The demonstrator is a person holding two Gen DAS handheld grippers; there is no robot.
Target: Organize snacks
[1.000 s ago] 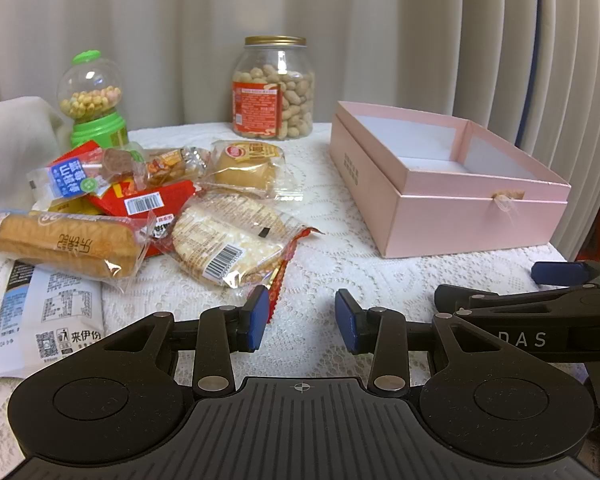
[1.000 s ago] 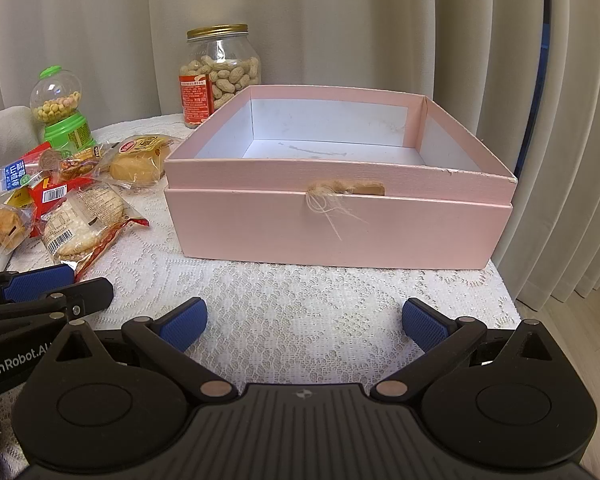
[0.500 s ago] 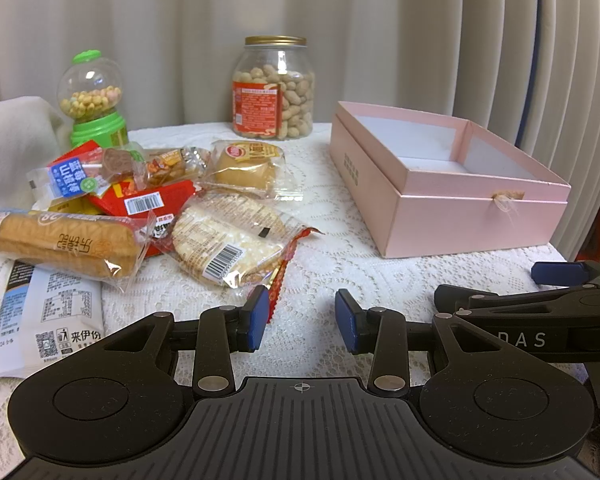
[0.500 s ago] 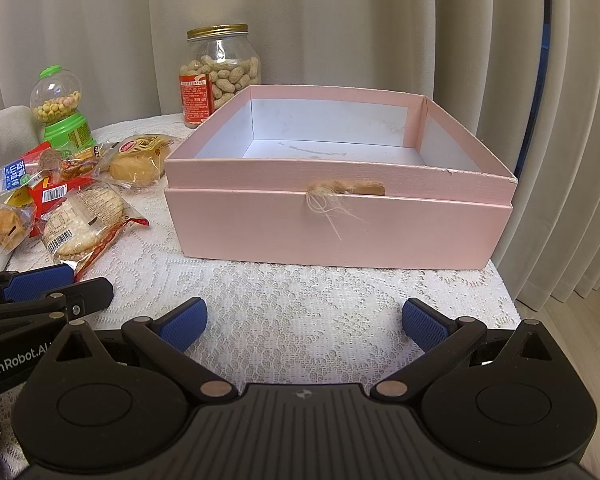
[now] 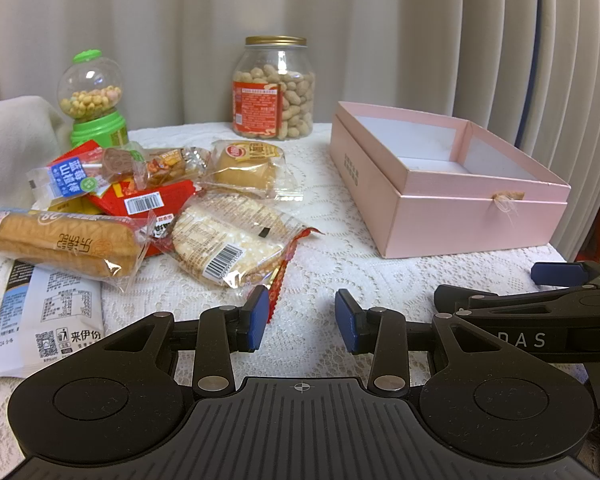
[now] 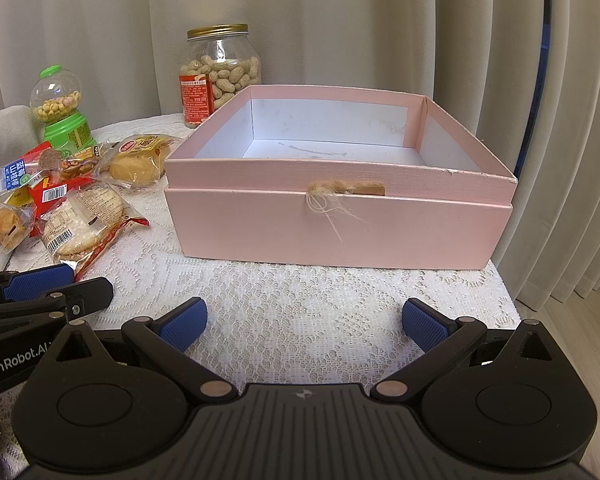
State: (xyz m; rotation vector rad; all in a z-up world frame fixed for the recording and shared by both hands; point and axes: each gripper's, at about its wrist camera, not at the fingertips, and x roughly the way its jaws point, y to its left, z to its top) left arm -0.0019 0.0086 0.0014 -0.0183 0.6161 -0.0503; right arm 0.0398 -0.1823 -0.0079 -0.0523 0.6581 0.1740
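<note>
Lying heaped left of the open pink box (image 5: 452,204), wrapped snacks (image 5: 148,208) cover a lace tablecloth (image 6: 300,288). Behind them, a peanut jar (image 5: 274,88) fronts beige curtains (image 5: 380,20). Left gripper (image 5: 302,316) part-open, right gripper (image 6: 302,322) wide; both empty.

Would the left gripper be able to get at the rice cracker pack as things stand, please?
Probably yes. The left gripper is open and empty, and the rice cracker pack lies just ahead on top of the pile, with only bare tablecloth between them.
</note>
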